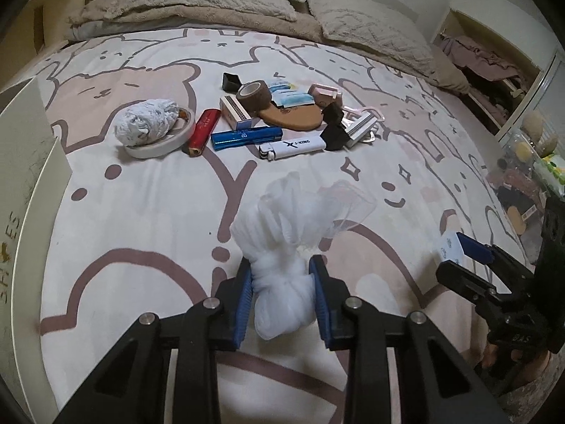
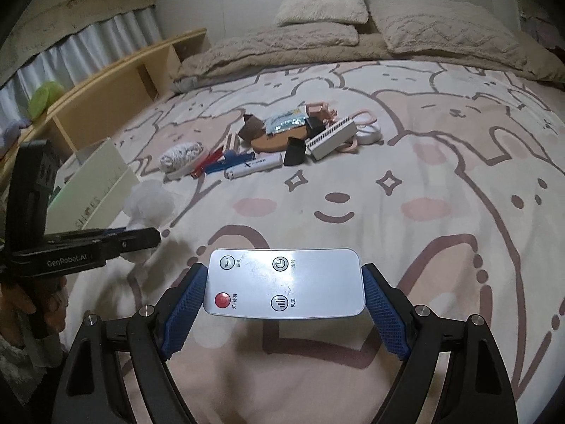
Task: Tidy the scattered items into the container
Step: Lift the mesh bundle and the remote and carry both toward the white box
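— While our left gripper point(image 1: 282, 293) pinches the white mesh bundle point(image 1: 282, 282), what's right?
— Our right gripper point(image 2: 284, 298), jaws wide, clamps the remote point(image 2: 284, 282). Shoe box point(image 2: 95, 183) sits far left.

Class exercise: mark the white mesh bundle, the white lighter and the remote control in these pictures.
white mesh bundle point(image 1: 284, 282): left wrist view, its knotted middle between the pads.
white lighter point(image 1: 295, 146): left wrist view, middle of its printed body.
remote control point(image 2: 284, 282): right wrist view, centre of its button face.
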`<state>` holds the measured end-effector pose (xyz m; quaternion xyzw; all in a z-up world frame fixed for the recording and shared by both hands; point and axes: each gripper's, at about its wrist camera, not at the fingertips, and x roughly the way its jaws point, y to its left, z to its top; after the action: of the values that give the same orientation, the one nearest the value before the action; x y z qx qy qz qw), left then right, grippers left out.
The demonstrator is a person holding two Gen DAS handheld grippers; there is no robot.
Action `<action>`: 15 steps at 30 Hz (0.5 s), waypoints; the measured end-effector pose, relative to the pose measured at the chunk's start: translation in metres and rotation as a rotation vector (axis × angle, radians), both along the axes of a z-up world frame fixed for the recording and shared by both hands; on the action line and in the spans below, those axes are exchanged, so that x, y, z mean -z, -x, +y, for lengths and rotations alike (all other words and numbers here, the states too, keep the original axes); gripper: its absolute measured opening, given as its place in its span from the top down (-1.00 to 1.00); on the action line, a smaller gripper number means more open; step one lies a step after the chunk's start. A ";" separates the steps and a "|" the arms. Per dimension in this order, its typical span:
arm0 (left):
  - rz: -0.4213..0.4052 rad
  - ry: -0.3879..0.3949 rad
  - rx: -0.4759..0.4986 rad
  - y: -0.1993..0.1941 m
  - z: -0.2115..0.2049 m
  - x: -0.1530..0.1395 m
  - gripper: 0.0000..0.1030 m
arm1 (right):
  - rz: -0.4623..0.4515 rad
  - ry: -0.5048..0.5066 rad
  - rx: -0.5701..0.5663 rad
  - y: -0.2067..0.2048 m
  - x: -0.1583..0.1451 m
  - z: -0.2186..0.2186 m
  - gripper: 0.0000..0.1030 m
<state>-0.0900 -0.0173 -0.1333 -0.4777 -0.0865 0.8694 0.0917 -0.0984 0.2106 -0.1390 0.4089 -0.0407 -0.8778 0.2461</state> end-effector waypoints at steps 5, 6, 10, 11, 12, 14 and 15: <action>0.031 -0.001 -0.007 -0.017 -0.001 -0.006 0.39 | 0.045 0.010 0.012 -0.015 -0.011 0.002 -0.68; 0.041 0.001 -0.013 -0.022 -0.002 -0.009 0.39 | 0.048 0.013 0.015 -0.017 -0.013 0.002 -0.68; 0.081 0.002 -0.036 -0.037 -0.006 -0.023 0.39 | 0.062 0.051 0.011 -0.027 -0.022 0.002 -0.68; 0.094 0.003 -0.040 -0.040 -0.007 -0.027 0.39 | 0.071 0.052 0.005 -0.030 -0.025 0.000 -0.68; 0.105 0.006 -0.043 -0.043 -0.008 -0.031 0.39 | 0.080 0.050 -0.001 -0.033 -0.028 -0.002 -0.68; 0.131 0.010 -0.051 -0.051 -0.010 -0.040 0.39 | 0.095 0.050 -0.011 -0.038 -0.032 -0.006 -0.68; 0.143 0.010 -0.053 -0.054 -0.012 -0.045 0.39 | 0.102 0.054 -0.017 -0.040 -0.035 -0.008 -0.68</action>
<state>-0.0357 -0.0291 -0.0887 -0.4122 -0.0881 0.9040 0.0721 -0.0582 0.2025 -0.1035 0.3570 -0.0483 -0.8940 0.2664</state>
